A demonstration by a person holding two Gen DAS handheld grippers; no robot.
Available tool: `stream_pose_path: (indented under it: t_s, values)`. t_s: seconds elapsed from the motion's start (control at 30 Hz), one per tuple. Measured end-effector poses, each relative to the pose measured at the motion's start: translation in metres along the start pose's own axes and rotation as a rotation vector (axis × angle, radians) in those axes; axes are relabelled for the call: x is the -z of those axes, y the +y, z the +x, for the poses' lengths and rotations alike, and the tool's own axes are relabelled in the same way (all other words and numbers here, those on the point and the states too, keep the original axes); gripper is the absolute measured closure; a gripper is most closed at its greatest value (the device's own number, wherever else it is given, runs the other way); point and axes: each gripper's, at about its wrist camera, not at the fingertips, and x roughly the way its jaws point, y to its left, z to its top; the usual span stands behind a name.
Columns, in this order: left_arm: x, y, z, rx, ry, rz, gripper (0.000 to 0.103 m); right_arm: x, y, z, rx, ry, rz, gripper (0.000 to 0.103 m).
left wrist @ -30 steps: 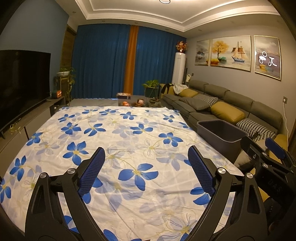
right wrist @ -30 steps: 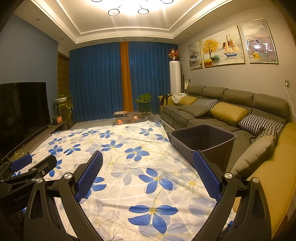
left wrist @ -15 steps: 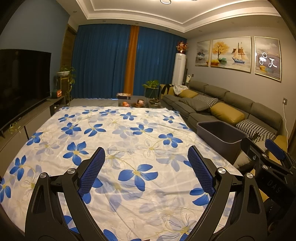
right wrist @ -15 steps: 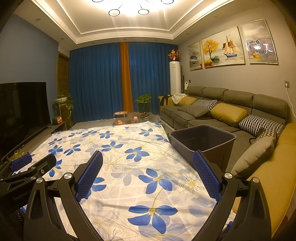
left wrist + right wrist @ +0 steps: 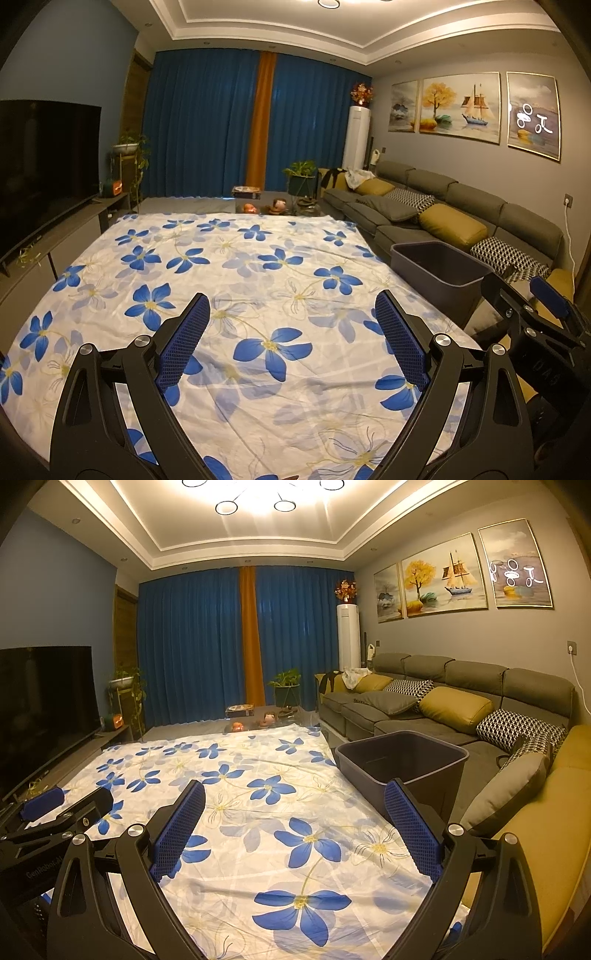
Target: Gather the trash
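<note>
Television (image 5: 44,162) and its low cabinet (image 5: 55,240) are seen at the far left, with a few thin yellowish strands (image 5: 27,254) lying on the cabinet top; whether these are trash cannot be told. Next comes the floral sheet (image 5: 258,258), spread flat over a broad surface; no trash is seen on it in either view. Above its near edge the left claw (image 5: 291,332) is held wide, with nothing between its blue pads; the right claw (image 5: 295,819) is likewise spread wide and empty, just to the right of it. At the sheet's right edge, against the grey sofa (image 5: 461,686), the dark grey bin (image 5: 402,757) stands upright and open; its floor is hidden by the rim, so its contents cannot be judged.

Such a scene would fit both a sheet onto which litter is yet to be laid and a sheet cleared into the bin; no particular move is therefore settled. If any piece is to be taken, the claws are best kept wide until the pads straddle it, so that the loose cloth is not pinched; the release is best made well inside the rim.
</note>
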Motion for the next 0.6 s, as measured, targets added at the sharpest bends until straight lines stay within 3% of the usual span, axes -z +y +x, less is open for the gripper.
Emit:
stream_pose_path:
  t_s: [0.6]
  values:
    - [-0.0027,0.0065,-0.0066,-0.027,-0.007,-0.032,0.008,-0.0014,0.0024,0.0001,-0.004,-0.007,-0.003,0.009]
